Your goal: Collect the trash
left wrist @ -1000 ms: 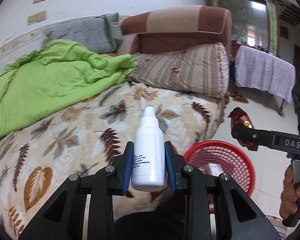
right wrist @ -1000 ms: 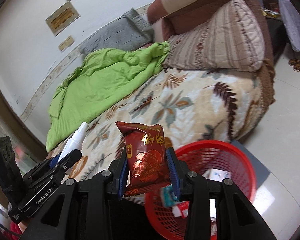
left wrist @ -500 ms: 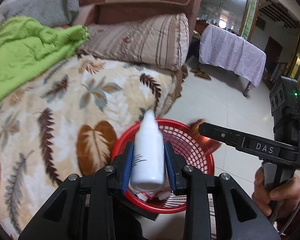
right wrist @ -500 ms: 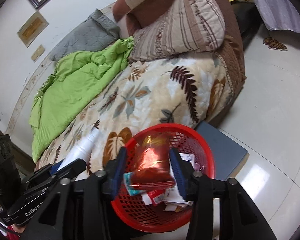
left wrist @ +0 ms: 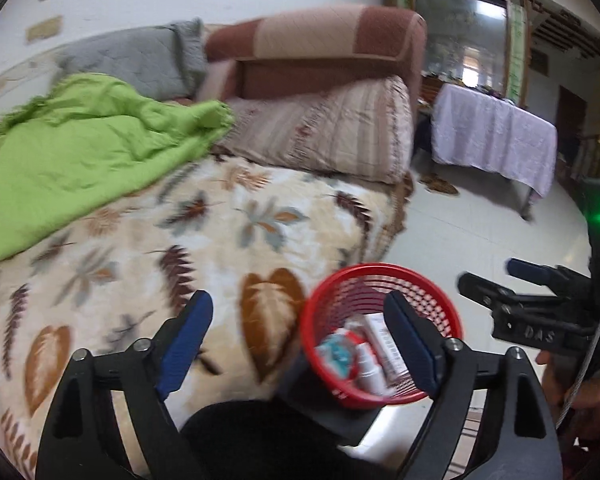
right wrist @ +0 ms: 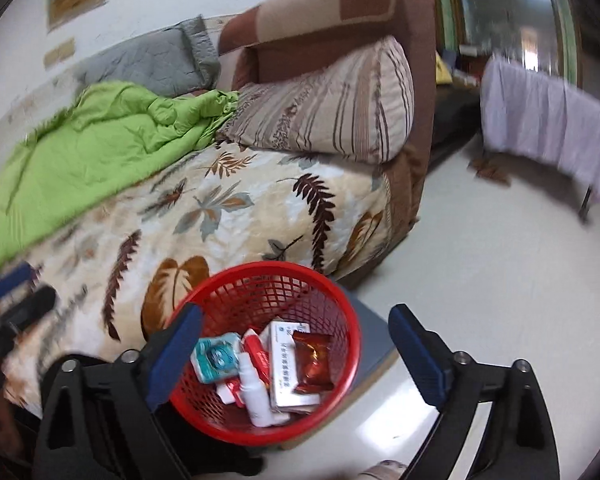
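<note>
Red mesh basket (right wrist: 342,312) holds our light, probably slippery white bottle (right wrist: 256,394) and crinkly wrapper (right wrist: 312,360), best pinched mid-body; both claws (left wrist: 296,344) (right wrist: 296,356), just opened, gape empty.

Green quilt (left wrist: 72,152) on leaf-print blanket (left wrist: 220,236); striped pillow (right wrist: 332,116) against brown headboard (left wrist: 320,52)

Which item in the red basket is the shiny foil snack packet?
The red foil packet on the right side of the red basket, lying on the white box; the others are a teal packet and a white bottle.
</note>
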{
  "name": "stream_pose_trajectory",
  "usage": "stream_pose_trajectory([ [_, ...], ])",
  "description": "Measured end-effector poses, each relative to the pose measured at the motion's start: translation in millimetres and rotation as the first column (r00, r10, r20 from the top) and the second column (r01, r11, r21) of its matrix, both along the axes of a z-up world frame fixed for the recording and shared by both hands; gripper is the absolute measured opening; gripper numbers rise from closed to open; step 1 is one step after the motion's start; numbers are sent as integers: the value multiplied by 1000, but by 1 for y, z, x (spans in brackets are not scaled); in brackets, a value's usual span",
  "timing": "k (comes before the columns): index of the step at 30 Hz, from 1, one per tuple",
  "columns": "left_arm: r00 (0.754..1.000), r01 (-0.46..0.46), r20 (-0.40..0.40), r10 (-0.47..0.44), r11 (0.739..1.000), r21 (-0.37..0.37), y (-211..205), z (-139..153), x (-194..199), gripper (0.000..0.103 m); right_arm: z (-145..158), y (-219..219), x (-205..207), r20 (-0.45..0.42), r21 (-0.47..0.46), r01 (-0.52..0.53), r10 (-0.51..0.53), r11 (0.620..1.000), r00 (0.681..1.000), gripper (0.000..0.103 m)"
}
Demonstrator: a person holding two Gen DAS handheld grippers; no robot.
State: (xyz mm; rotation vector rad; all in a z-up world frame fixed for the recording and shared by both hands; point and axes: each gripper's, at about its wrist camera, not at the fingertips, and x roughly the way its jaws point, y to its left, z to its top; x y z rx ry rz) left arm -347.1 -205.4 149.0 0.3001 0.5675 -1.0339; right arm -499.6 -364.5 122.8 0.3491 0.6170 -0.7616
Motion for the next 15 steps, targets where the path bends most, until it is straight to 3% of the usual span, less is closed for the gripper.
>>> stream_pose_trajectory([
  [7, 983, -151, 100, 154, 988, -36, 56, 6, 0, 99, 8, 36, -4, -23, -96, -22, 20, 995, 1000, 102],
  [15, 953, -281, 109, 283, 959, -29, 78, 3, 17, 100, 11, 65, 11, -69, -163, -101, 91, 981, 994, 102],
])
